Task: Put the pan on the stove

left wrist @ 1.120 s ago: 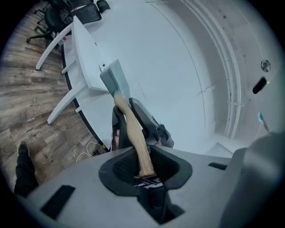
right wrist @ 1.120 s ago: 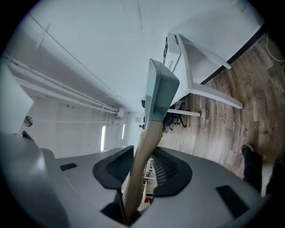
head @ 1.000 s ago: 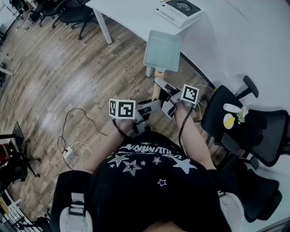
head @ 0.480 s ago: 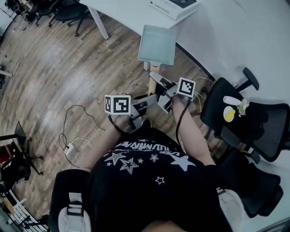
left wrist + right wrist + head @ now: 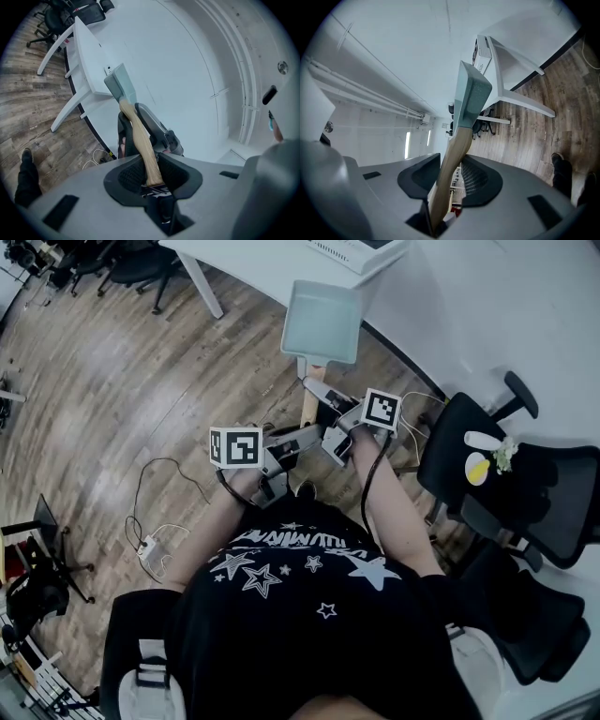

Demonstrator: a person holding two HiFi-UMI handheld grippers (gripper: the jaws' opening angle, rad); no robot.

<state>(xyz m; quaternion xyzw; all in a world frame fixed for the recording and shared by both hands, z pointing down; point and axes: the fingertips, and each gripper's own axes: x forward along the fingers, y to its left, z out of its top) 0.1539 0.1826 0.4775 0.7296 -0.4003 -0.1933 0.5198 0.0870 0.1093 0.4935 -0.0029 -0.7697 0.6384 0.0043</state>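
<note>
A square pale-green pan (image 5: 323,308) with a wooden handle (image 5: 307,401) is held in the air in front of the person, by the near edge of the white table (image 5: 469,296). My left gripper (image 5: 302,440) is shut on the handle's lower end. My right gripper (image 5: 322,399) grips the handle slightly higher up. The left gripper view has the handle (image 5: 140,136) running up between the pads of the left gripper (image 5: 149,161) to the pan (image 5: 120,84). In the right gripper view the handle (image 5: 454,145) passes through the right gripper (image 5: 452,171) to the pan (image 5: 471,96). The white stove (image 5: 361,249) sits on the table beyond the pan.
A black office chair (image 5: 525,498) stands to the right with a white and yellow object (image 5: 478,468) on its seat. Cables and a small adapter (image 5: 145,549) lie on the wooden floor at left. More chairs (image 5: 131,259) stand at the far left.
The pan and both grippers have shifted a little up and to the left in the head view, nearer the table edge. Both grips on the handle look unchanged.
</note>
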